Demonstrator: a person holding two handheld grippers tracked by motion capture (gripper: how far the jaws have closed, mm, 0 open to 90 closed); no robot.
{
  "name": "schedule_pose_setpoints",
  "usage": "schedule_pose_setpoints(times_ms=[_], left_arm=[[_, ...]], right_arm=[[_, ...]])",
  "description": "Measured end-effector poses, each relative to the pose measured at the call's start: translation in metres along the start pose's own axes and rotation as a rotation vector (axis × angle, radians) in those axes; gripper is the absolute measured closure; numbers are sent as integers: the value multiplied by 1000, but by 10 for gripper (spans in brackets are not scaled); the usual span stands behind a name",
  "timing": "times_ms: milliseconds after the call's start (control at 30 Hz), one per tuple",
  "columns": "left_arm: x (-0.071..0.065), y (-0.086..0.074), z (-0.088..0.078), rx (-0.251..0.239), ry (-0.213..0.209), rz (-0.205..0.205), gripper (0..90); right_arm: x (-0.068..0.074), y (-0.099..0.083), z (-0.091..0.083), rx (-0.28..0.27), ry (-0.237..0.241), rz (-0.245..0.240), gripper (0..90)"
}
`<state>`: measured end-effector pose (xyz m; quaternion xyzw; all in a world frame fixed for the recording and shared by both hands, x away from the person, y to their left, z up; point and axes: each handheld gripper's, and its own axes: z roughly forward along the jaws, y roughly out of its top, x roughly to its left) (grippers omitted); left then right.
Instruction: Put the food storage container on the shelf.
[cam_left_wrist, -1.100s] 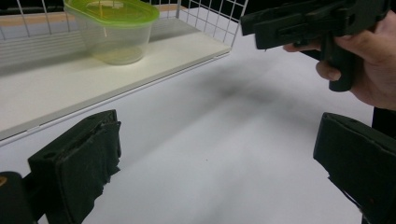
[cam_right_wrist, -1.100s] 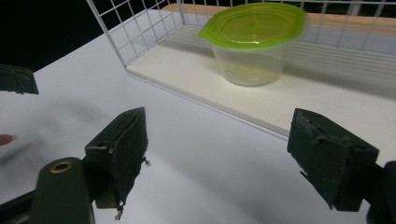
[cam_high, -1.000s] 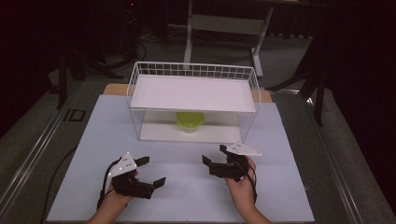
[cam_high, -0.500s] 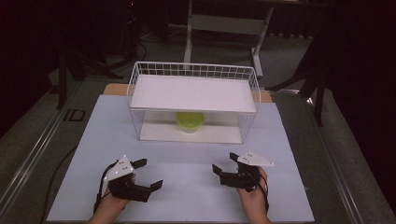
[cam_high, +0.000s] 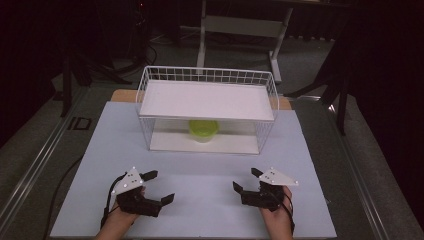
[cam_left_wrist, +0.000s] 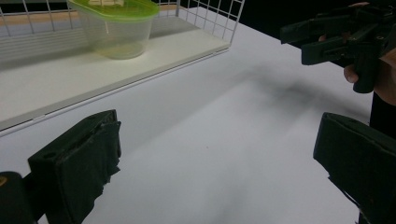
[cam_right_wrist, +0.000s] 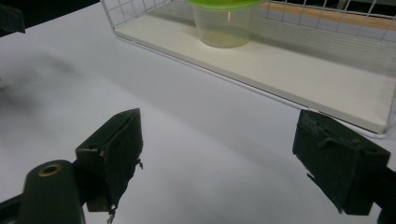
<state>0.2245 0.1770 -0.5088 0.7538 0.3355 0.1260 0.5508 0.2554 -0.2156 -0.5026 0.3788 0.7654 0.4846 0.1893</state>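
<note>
High view shows a white table (cam_high: 200, 200) bearing a wire rack (cam_high: 207, 112) at its far middle, with a white shelf board on top and a green-lidded tub (cam_high: 203, 130) on the lower level beneath it. Near the front edge, the left gripper (cam_high: 159, 187) and the right gripper (cam_high: 246, 181) rest low, well apart from the rack, both with jaws spread wide and holding nothing. To fetch the tub well, one gripper should likely enter level under the shelf, straddle the tub's wall below the lid, and avoid the wires.
</note>
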Motion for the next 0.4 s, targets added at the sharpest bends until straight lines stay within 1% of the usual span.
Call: schedule_pose_setpoints(times_ms=[67,133,233,300,400], left_arm=[[-1,-1,1,-6,10,12,17],[-3,-3,4,5,16,9,17],[-8,-4,7,21,12,35,17],[-9,-3,7,12,3,34,17],[-10,-2,5,2,5,35,17]], right_arm=[[-1,-1,0,2,-6,-2,158],[-3,-3,2,11,-2,-4,159],[-4,-5,6,21,-7,0,158],[-5,-5,7,20,-11,-1,158],[-4,-4,7,17,-10,2,158]])
